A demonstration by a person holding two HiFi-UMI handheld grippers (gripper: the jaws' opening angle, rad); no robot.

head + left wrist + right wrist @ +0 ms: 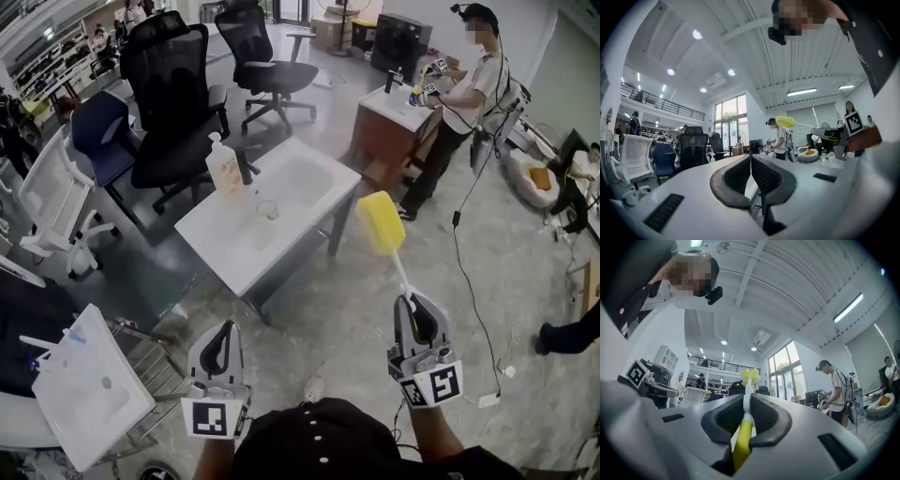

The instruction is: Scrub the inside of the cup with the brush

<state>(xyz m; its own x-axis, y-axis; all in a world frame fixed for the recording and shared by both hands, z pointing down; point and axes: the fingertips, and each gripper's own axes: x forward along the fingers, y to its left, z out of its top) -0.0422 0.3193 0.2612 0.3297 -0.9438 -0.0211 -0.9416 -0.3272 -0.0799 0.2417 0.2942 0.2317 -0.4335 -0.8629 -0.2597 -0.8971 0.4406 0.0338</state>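
**Right gripper** (411,302): clenched on the near end of the brush (380,223). The right gripper view shows the yellow-and-white handle (743,427) pinched between the pads. The long stem runs far and up to a yellow sponge head.

**Left gripper** (222,330): jaws pressed together on nothing, as the left gripper view confirms (751,159). It is held level, to the left of the right gripper.

**Cup** (268,210): a small clear glass, upright on the white sink (220,248), well beyond both grippers. A soap bottle (225,172) stands just to its left, with a dark tap (246,167) behind. Scrubbing has not begun.

**Hazards (judged):**
- The grip sits at the very end of a long handle. Pressing the head into the cup may lever the stem round between the pads.
- The sponge looks broad against the cup's mouth and could push the cup rather than enter it.
- The cup stands loose on a smooth top. Unless the left gripper opens and steadies it, it may slide or tip.
- The bottle and tap are close enough to be knocked.
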